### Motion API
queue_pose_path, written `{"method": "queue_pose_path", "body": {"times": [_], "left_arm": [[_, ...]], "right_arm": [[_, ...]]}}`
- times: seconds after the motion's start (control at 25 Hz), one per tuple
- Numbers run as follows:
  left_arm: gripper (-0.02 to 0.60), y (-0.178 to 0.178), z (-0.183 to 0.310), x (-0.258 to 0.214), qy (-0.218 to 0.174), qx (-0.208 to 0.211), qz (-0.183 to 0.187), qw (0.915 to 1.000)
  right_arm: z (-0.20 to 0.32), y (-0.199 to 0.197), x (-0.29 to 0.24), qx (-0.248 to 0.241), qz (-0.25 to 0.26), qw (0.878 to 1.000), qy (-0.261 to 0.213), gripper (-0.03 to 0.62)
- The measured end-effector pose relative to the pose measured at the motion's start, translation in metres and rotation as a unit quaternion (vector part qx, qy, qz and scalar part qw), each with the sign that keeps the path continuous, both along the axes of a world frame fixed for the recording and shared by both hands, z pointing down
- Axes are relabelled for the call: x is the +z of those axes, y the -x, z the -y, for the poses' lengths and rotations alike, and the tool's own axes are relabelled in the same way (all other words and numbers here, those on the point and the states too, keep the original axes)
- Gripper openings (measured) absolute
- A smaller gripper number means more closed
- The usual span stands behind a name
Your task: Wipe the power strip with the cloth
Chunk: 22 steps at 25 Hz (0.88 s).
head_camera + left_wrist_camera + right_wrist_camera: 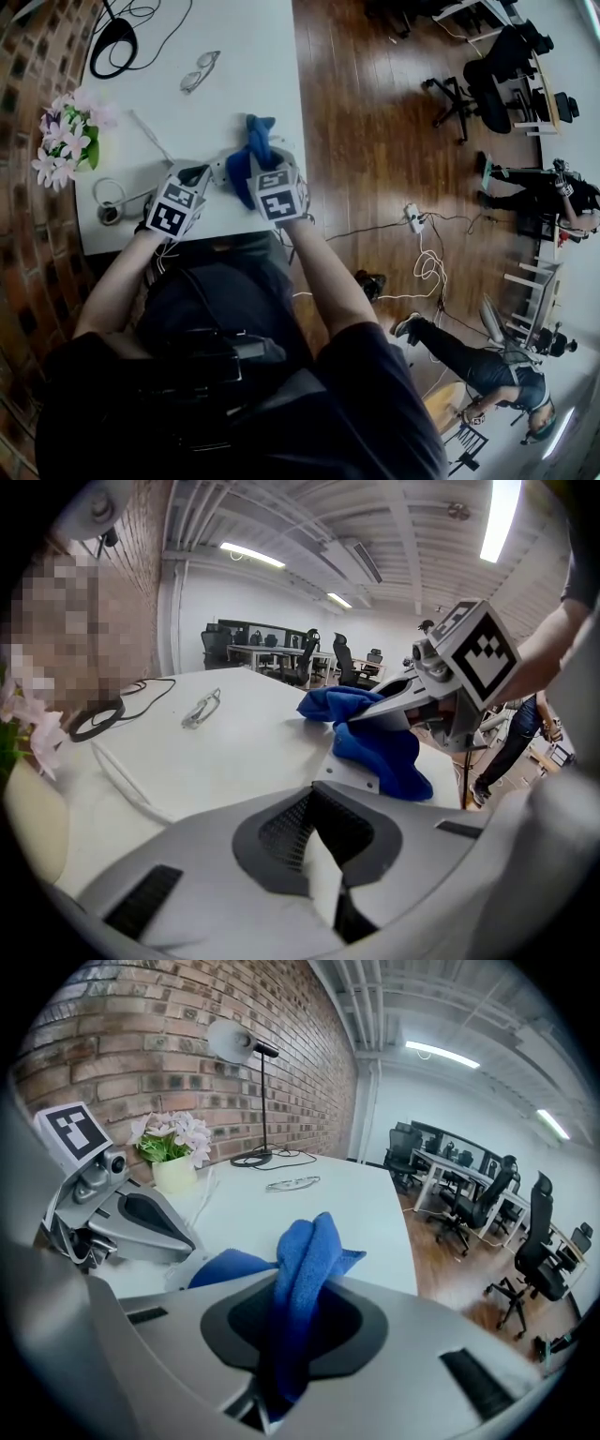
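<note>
Power strip [361,772] lies just ahead of my clenched left tool [323,860], beneath the cloth [305,1251] that my right tool [291,1358] grips.

The cloth [305,1260] is blue, the table [253,75] white, the wall [187,1035] red brick, the flowers [66,131] pale pink

Head view looks steeply down on the table [248,94]; both gripper views share the cloth [382,754] (close up).

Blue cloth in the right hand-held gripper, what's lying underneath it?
The end of a flat white plastic power strip pokes out beneath the blue terry cloth; the rest of it is covered by the cloth.
</note>
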State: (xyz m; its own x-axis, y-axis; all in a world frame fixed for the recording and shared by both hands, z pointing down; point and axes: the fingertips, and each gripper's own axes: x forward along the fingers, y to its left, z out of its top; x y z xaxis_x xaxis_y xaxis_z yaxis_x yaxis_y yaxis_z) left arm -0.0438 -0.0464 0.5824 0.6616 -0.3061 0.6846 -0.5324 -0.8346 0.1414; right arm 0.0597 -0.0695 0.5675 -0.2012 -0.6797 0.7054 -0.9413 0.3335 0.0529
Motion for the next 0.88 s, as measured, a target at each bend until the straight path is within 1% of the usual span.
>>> {"method": "queue_pose_path", "body": {"times": [0.36,0.88], "left_arm": [[0.008,-0.001,0.0,0.001,-0.001,0.002,-0.003,1.0],[0.008,-0.001,-0.001,0.0,-0.003,0.015,-0.009,0.9999]], "right_arm": [[-0.006,0.028,0.001,-0.022,0.007,1.0,-0.003,0.058],[-0.007,0.04,0.003,-0.029,0.008,0.999,0.009,0.058]]}}
